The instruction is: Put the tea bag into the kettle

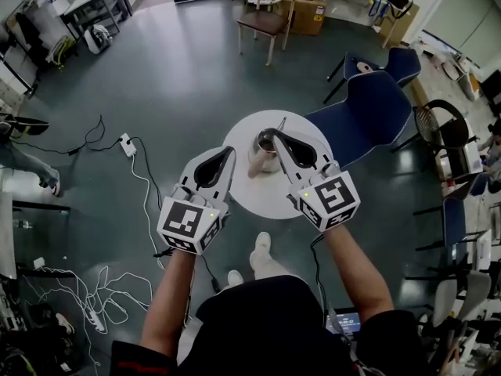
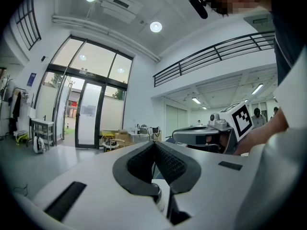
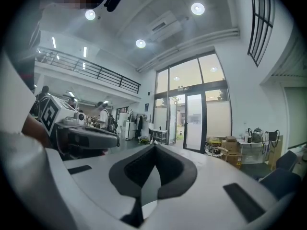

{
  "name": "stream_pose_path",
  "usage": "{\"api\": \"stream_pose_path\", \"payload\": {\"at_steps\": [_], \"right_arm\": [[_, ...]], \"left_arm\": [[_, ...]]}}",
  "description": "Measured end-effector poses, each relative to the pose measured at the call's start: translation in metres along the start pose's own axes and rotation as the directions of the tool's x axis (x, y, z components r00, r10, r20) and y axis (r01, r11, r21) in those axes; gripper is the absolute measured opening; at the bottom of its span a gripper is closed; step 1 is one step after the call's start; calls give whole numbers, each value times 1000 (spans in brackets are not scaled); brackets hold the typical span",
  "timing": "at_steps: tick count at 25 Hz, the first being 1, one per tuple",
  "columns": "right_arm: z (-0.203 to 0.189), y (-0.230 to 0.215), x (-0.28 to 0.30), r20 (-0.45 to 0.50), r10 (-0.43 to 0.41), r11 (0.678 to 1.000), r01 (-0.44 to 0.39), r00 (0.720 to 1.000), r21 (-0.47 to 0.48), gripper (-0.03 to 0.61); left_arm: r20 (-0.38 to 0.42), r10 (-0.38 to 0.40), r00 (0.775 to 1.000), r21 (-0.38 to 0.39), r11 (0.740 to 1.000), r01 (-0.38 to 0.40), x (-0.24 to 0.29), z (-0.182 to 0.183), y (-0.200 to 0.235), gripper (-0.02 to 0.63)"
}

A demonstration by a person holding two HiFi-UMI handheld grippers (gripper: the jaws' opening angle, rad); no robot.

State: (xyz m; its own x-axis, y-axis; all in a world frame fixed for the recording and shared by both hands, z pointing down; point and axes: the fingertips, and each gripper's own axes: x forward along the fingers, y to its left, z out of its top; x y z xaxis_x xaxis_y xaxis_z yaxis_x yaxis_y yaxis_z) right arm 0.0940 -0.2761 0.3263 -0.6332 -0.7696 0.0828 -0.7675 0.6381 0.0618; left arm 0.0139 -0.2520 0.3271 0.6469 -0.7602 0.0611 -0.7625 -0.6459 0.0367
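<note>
The small metal kettle is stood near the centre of the round white worktop. The right tool is held above it, probably for dropping. The left tool is kept clear at the left edge. Both are clenched empty. No tea bag is discernible.

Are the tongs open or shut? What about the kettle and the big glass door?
Left tongs: shut, nothing between them.
Right tongs: shut, nothing between them.
Kettle: upright on the table; can't tell if its lid is on.
Glass door: looks shut.
</note>
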Motion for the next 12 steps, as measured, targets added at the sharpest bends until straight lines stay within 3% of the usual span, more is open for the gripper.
{"api": "stream_pose_path", "payload": {"at_steps": [12], "right_arm": [[25,61,-38,37,-16,1000,16,999,-1,18]], "left_arm": [[24,-14,1000,26,1000,13,-67,14,-25,15]]}}
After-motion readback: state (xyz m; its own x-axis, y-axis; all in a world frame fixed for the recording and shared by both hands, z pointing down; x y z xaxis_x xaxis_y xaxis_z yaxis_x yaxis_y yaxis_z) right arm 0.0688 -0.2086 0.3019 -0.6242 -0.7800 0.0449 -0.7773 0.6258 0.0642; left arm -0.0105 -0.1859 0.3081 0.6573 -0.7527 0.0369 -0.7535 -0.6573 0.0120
